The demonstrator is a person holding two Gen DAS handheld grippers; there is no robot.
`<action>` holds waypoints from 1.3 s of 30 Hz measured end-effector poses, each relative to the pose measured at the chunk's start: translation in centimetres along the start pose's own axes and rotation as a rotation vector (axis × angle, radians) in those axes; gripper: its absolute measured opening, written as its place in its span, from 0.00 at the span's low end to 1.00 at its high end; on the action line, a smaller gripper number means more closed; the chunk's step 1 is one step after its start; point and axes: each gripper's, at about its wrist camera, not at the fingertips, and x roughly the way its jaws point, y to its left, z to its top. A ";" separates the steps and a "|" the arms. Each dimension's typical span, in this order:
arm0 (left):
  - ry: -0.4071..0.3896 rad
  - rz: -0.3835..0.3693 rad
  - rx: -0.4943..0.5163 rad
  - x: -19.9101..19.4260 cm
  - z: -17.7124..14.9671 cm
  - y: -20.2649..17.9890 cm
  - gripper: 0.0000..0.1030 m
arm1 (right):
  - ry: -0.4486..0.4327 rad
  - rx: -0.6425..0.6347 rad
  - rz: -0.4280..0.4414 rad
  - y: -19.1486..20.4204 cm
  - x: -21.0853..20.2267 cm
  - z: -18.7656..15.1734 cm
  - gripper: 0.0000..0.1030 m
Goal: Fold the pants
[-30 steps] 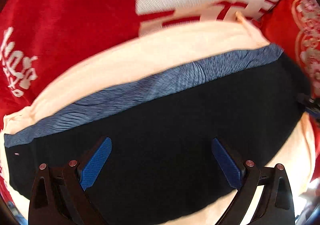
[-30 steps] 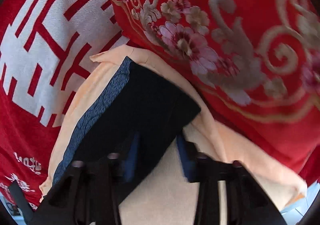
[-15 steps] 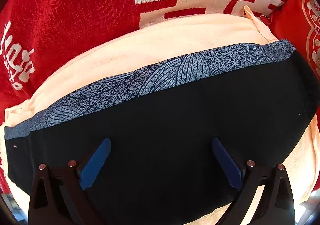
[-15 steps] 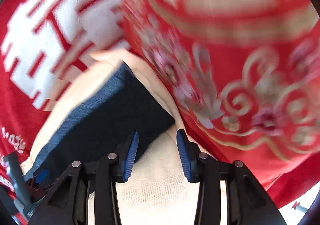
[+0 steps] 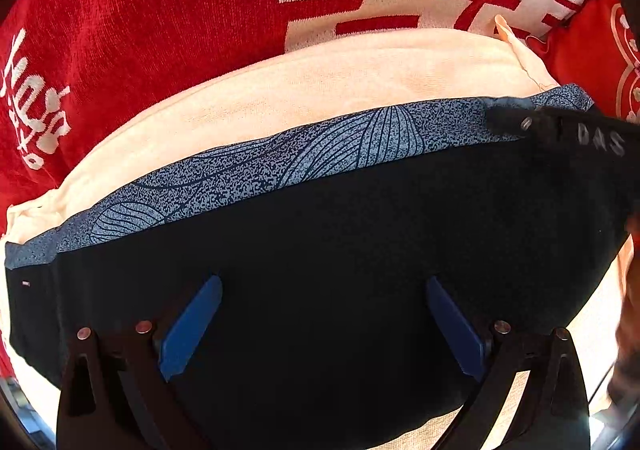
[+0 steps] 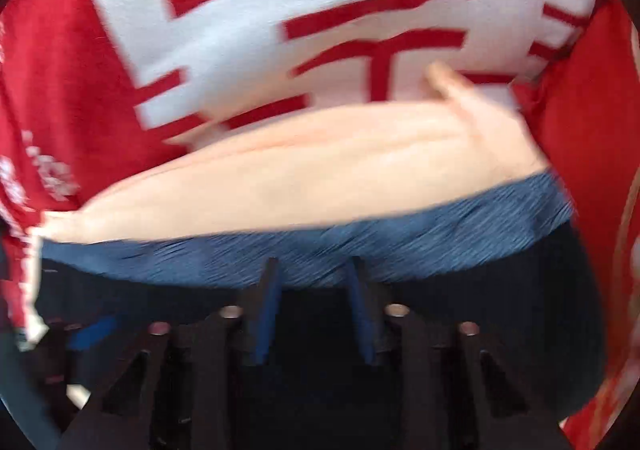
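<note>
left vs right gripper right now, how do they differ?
Jaw gap: the left gripper stands wide open; the right gripper has a much narrower gap and has just been closing, with nothing pinched between its pads.
Place: the left hangs over the black body of the pants; the right's tips reach the blue patterned waistband.
Shared: both have blue pads, point down and hold nothing.

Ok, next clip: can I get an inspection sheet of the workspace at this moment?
Surface: red blanket with white characters.
Job's things: dark pants, patterned blue band along the far edge, lying on a peach cloth.
Clutter: nothing seen.
Grippers: left gripper open wide above the pants; right gripper narrowly open after closing partway, nothing pinched.
Cables: nothing seen.
Surroundings: red floral fabric at the right edge.
</note>
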 end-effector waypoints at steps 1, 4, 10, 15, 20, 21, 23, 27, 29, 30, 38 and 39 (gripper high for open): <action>-0.001 -0.004 -0.003 0.0 0.0 0.1 0.99 | -0.017 0.007 -0.044 -0.8 -0.1 0.3 0.26; -0.008 -0.008 -0.006 0.0 -0.2 0.1 0.99 | -0.022 0.112 -0.079 -3.8 -1.0 0.9 0.27; 0.009 -0.004 -0.010 0.0 0.0 -0.1 0.99 | -0.018 0.209 -0.026 -5.3 -4.3 -0.9 0.32; 0.013 0.000 -0.007 0.0 0.1 -0.1 0.99 | 0.004 0.282 0.052 -5.2 -6.9 -4.8 0.42; 0.023 -0.001 -0.006 -0.1 0.2 -0.3 0.99 | 0.067 0.373 0.133 -6.2 -7.1 -8.1 0.43; 0.024 -0.001 -0.006 -0.3 0.4 -0.4 0.99 | 0.070 0.388 0.143 -6.0 -7.0 -8.8 0.44; 0.026 -0.001 -0.005 -0.3 0.5 -0.4 0.99 | 0.074 0.427 0.161 -6.0 -6.5 -9.6 0.48; 0.029 0.001 -0.005 -0.4 0.8 -0.6 0.99 | 0.100 0.500 0.203 -6.0 -5.9 -11.3 0.50; 0.029 0.001 -0.005 -0.4 0.7 -0.6 0.99 | 0.116 0.528 0.218 -6.1 -5.6 -12.2 0.50; 0.029 0.000 -0.005 -0.4 0.7 -0.6 0.99 | 0.118 0.539 0.226 -6.2 -5.7 -12.5 0.50; 0.034 -0.005 -0.008 0.1 0.8 -0.3 0.99 | -0.067 0.721 0.343 -9.4 -5.9 -15.3 0.50; 0.032 -0.006 -0.007 0.1 0.8 -0.3 0.99 | -0.098 0.743 0.361 -9.8 -5.8 -15.6 0.50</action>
